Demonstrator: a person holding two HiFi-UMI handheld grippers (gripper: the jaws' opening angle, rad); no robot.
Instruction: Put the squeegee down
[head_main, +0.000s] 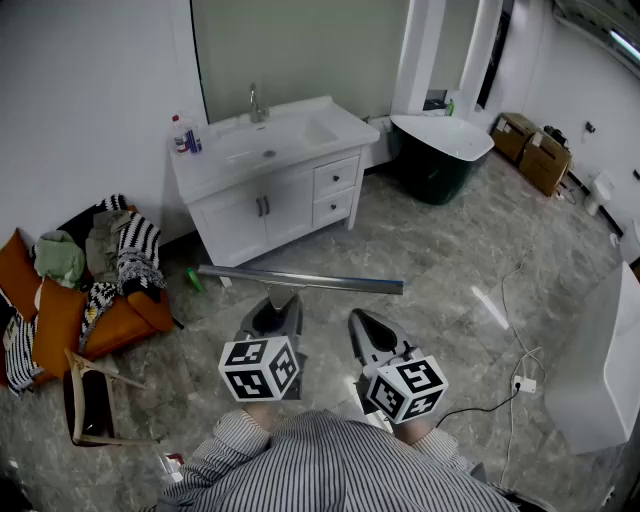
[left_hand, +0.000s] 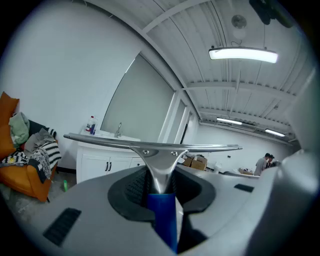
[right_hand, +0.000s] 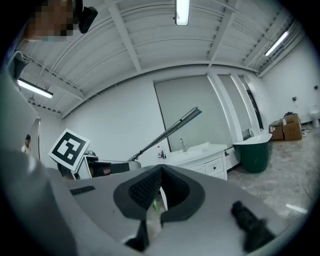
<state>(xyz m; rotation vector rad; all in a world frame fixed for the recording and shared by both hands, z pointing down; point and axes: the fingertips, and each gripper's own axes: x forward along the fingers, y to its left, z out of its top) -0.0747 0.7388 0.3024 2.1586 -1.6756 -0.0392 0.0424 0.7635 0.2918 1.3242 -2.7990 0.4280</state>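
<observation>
The squeegee has a long metal blade (head_main: 300, 279) and a blue handle (left_hand: 162, 215). My left gripper (head_main: 274, 312) is shut on that handle, and the blade stands level across its front (left_hand: 150, 146), in the air above the marble floor. In the right gripper view the blade (right_hand: 170, 129) runs slanting up to the right, with the left gripper's marker cube (right_hand: 70, 147) at its lower end. My right gripper (head_main: 366, 332) hangs beside the left one, its jaws (right_hand: 160, 185) shut with nothing in them.
A white vanity with a sink (head_main: 265, 150) stands ahead, and a dark green tub (head_main: 440, 150) to its right. An orange sofa with clothes (head_main: 60, 300) and a wooden chair (head_main: 90, 400) are at the left. A cable and socket (head_main: 522, 383) lie on the floor at the right.
</observation>
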